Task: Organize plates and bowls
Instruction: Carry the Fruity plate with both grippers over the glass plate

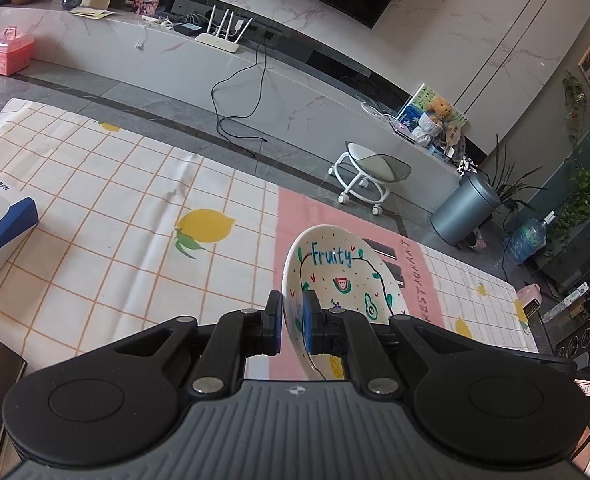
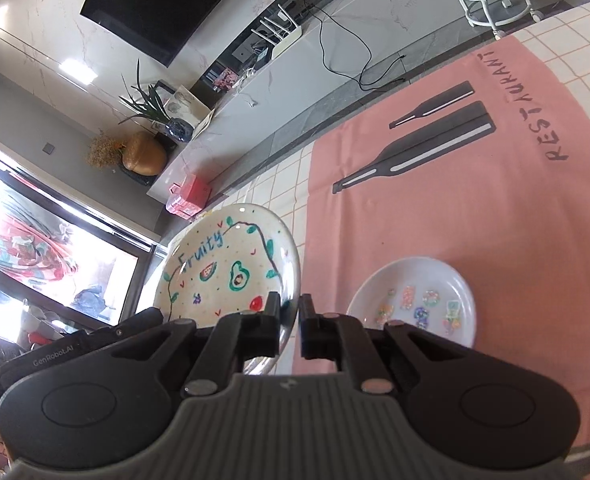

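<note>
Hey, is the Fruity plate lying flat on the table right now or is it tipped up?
Tipped up. The Fruity plate stands nearly on edge, its rim pinched by the left gripper and also between the right gripper's fingers, above the pink mat.

The left gripper [image 1: 293,322] has its jaws closed on the rim of the plate [image 1: 335,276], one finger on each face, holding it tilted on edge above the tabletop. The right gripper [image 2: 289,326] is rolled to one side, its jaws set narrowly apart with the same plate's rim between them; whether the fingers [image 2: 273,320] touch it is unclear.
</note>
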`<action>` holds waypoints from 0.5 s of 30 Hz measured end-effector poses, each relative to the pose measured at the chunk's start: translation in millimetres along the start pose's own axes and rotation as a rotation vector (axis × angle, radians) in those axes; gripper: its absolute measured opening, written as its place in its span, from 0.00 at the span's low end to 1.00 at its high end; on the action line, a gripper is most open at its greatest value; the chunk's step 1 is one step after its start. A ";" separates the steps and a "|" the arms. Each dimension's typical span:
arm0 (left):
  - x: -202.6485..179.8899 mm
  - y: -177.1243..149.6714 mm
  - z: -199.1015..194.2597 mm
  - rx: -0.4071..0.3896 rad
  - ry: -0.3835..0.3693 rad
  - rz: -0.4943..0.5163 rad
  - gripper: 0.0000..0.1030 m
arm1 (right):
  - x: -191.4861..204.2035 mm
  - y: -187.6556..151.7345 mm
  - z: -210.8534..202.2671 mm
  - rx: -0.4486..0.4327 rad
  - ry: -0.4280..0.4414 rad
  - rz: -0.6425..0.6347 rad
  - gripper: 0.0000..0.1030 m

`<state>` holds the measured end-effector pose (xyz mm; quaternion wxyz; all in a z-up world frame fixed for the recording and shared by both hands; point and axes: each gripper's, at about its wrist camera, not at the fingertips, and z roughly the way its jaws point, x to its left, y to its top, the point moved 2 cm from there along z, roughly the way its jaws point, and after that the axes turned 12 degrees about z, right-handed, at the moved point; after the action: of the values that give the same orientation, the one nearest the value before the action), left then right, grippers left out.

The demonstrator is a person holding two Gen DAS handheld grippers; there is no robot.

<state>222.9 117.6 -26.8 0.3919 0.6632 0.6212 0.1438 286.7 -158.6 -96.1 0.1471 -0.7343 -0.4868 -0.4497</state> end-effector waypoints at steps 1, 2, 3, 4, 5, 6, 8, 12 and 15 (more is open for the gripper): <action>-8.9 -0.1 -3.1 0.001 -0.002 0.012 0.11 | -2.2 -1.3 -8.4 -0.007 0.004 0.008 0.06; -17.1 -0.7 -6.0 0.000 -0.006 0.022 0.11 | -4.3 -2.5 -16.2 -0.014 0.007 0.014 0.06; -25.6 -1.5 -9.0 0.000 -0.010 0.032 0.11 | -7.2 -4.5 -27.2 -0.024 0.013 0.022 0.06; -34.3 -2.6 -11.5 0.003 -0.014 0.040 0.11 | -9.9 -6.1 -37.0 -0.034 0.019 0.026 0.06; -42.4 -3.8 -13.5 0.006 -0.019 0.045 0.11 | -13.1 -7.8 -47.5 -0.045 0.024 0.032 0.06; -50.9 -5.4 -15.2 0.010 -0.023 0.053 0.11 | -15.6 -8.8 -57.2 -0.054 0.028 0.037 0.06; -68.4 -10.3 -18.5 0.017 -0.034 0.067 0.11 | -23.8 -12.9 -76.5 -0.073 0.033 0.047 0.06; -102.6 -24.7 -23.9 0.023 -0.069 0.081 0.11 | -45.1 -24.3 -115.1 -0.105 0.035 0.079 0.07; -128.3 -38.8 -24.5 0.036 -0.090 0.099 0.11 | -64.0 -32.0 -140.2 -0.125 0.023 0.110 0.07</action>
<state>154.7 2.7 0.0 0.3997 0.7060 0.5718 0.1221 179.3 -272.1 -77.2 0.1309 -0.7624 -0.4151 -0.4788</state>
